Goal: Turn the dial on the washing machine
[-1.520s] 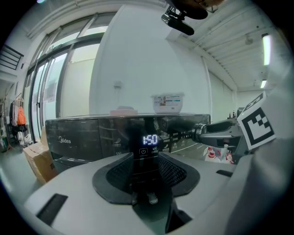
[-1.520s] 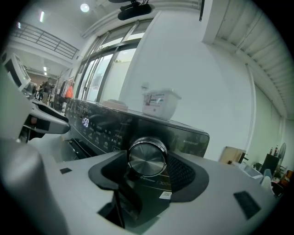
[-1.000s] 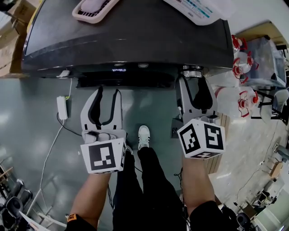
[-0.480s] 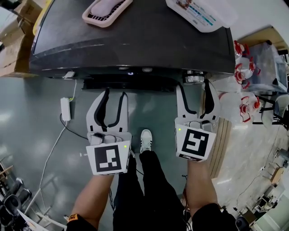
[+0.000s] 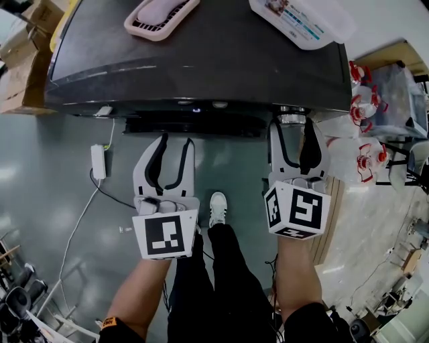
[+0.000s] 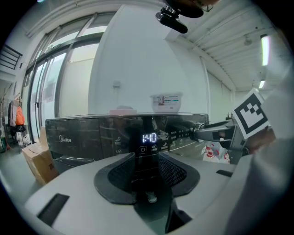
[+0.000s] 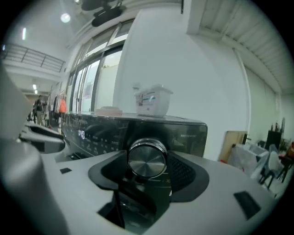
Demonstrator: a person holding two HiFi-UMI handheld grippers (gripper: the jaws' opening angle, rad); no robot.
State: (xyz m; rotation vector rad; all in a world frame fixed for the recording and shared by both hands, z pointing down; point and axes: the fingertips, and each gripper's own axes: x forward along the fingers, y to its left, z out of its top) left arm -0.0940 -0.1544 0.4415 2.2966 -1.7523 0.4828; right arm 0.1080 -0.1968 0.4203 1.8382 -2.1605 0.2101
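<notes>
Head view, looking steeply down: the dark grey washing machine [image 5: 201, 100] fills the upper frame, and its flat top is our bench [image 5: 201, 60]. On that bench a pink slatted plastic tray [image 5: 159, 15] sits at the far edge, left of the middle, and a white lidded plastic tub with a printed label [image 5: 301, 20] lies toward the far right corner.

Now to the front edge. The round brushed-silver dial [image 5: 289, 118] pokes out of the control panel just under the bench's front edge, close to the front right corner. And the right tongs [image 5: 292, 127] are on it: in the right gripper view the dial's shiny face sits squarely between the two black pads, one pad pressed to each side, narrow enough to grip. The marker cube behind them is tipped slightly off square.

Over on the other side, the left tongs [image 5: 175, 142] hang in front of the middle of the front edge, apart from the panel. Jaws wide, nothing between them. Past the gap, the left gripper view shows the lit white display [image 6: 149, 137] reading 1:40.

Down on the grey floor, a white power strip [image 5: 98, 162] lies below the front left corner, and a white shoe [image 5: 214, 204] shows between the two forearms.
</notes>
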